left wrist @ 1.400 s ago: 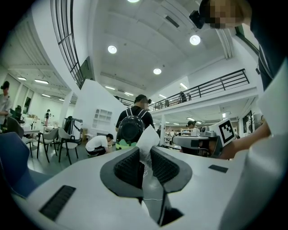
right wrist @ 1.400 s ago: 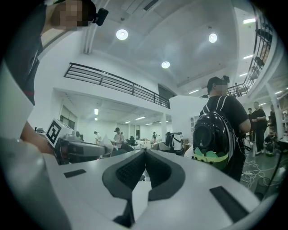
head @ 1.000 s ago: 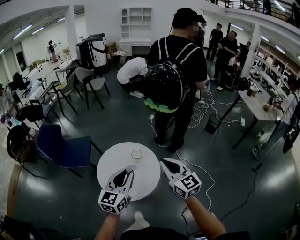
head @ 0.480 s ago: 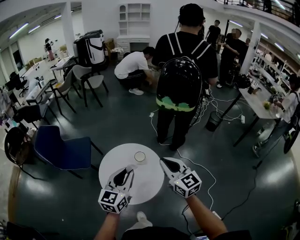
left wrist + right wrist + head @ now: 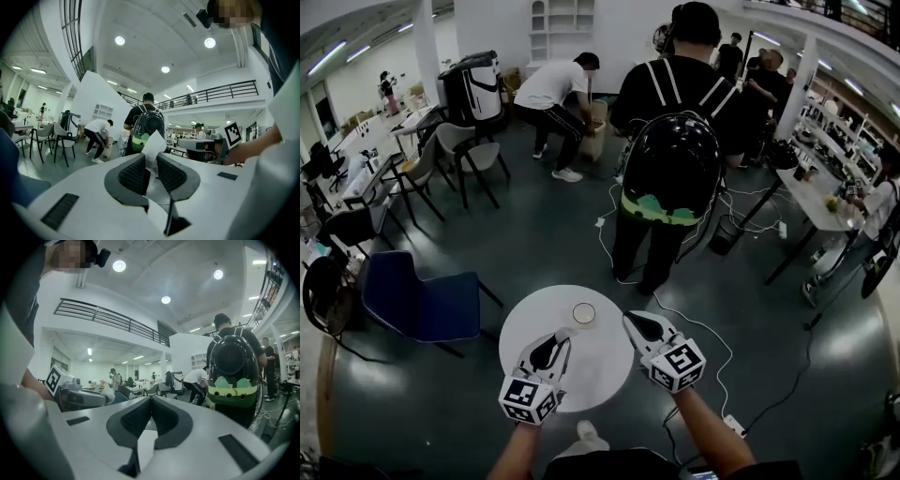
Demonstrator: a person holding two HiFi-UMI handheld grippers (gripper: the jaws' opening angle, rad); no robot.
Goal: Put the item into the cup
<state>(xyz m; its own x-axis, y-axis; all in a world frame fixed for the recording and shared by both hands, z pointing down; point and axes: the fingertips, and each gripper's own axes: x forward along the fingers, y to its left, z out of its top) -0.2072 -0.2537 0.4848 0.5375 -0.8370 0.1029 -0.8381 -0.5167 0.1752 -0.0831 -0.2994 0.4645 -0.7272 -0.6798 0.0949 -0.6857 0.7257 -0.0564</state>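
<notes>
A small clear cup stands on the far part of the round white table. My left gripper hovers over the table just short of the cup and a little to its left. It is shut on a white scrap of paper that sticks up between its pads. My right gripper is level with the cup on its right side, near the table's right edge. Its jaws are shut with nothing between them. The cup is hidden in both gripper views.
A person with a black backpack stands just beyond the table. A blue chair is on the left. Cables and a power strip lie on the floor at the right. Farther off are desks, chairs and several people.
Both grippers have drifted forward over the table, a little nearer the cup. The backpack wearer looms larger. The person in white at the back has risen from a crouch.
</notes>
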